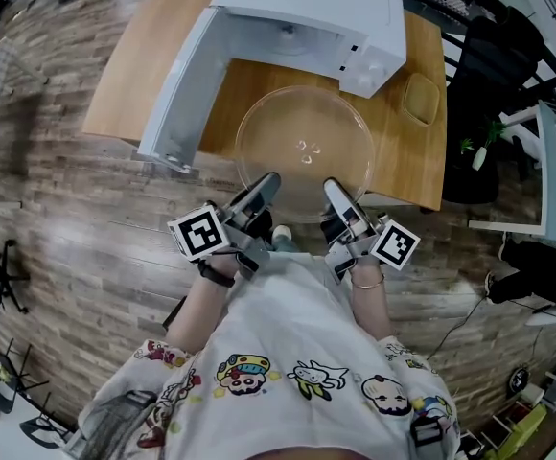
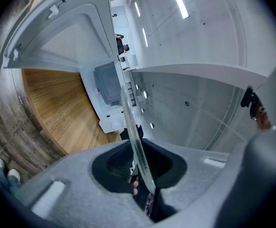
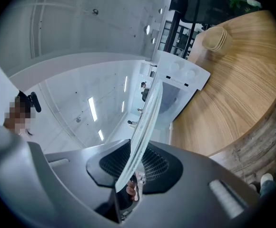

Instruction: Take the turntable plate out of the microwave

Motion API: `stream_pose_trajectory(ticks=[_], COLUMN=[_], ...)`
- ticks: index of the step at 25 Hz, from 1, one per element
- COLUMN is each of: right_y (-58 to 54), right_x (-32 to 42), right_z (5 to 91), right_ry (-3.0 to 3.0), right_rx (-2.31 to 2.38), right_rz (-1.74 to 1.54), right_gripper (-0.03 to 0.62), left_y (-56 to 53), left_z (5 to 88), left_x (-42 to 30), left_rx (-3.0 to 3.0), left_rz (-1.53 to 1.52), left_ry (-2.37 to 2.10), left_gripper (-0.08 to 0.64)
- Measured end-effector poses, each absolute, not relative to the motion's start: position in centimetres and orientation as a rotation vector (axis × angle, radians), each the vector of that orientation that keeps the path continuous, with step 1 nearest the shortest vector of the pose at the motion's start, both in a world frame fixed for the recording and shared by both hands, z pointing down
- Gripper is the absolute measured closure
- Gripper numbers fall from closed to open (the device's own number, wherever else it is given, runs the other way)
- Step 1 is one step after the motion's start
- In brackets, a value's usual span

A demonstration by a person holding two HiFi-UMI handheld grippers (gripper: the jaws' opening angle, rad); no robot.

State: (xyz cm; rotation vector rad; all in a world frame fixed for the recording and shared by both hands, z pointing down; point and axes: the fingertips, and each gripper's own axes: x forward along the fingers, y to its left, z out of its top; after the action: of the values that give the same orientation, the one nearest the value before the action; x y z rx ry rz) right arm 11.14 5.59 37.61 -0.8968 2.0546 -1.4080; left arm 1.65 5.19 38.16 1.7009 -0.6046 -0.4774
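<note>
Nearest, left gripper (image 1: 266, 184) and right gripper (image 1: 334, 192) are pinching near rim of plate (image 1: 302, 142), fingers (image 1: 257, 195) partly closed; plate is extending level ahead, clear of microwave (image 1: 307, 8).

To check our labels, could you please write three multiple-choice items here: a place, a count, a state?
1. Where is the turntable plate relative to the microwave? A inside it; B outside it, over the wooden table; C on top of it.
2. How many grippers clamp the plate? A none; B one; C two.
3. The microwave door is: A open; B shut; C missing.
B: it is clear of the cavity. C: left gripper and right gripper both pinch its rim. A: it stands swung out.
</note>
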Motion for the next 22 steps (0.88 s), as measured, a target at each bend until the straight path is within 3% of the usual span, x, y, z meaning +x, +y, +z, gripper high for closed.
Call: stream_pose_trajectory(ticks=[22], right_y=[5.77], right_x=[10.99], right_z=[37.70], right_ry=[2.065], right_rx=[-0.910], right_rz=[-1.410], right_gripper=[0.509], left_y=[5.28], left_z=[38.20], left_x=[1.48], left_rx=[1.702], left_rz=[-0.486], left_ry=[-0.607], left_gripper=[0.511])
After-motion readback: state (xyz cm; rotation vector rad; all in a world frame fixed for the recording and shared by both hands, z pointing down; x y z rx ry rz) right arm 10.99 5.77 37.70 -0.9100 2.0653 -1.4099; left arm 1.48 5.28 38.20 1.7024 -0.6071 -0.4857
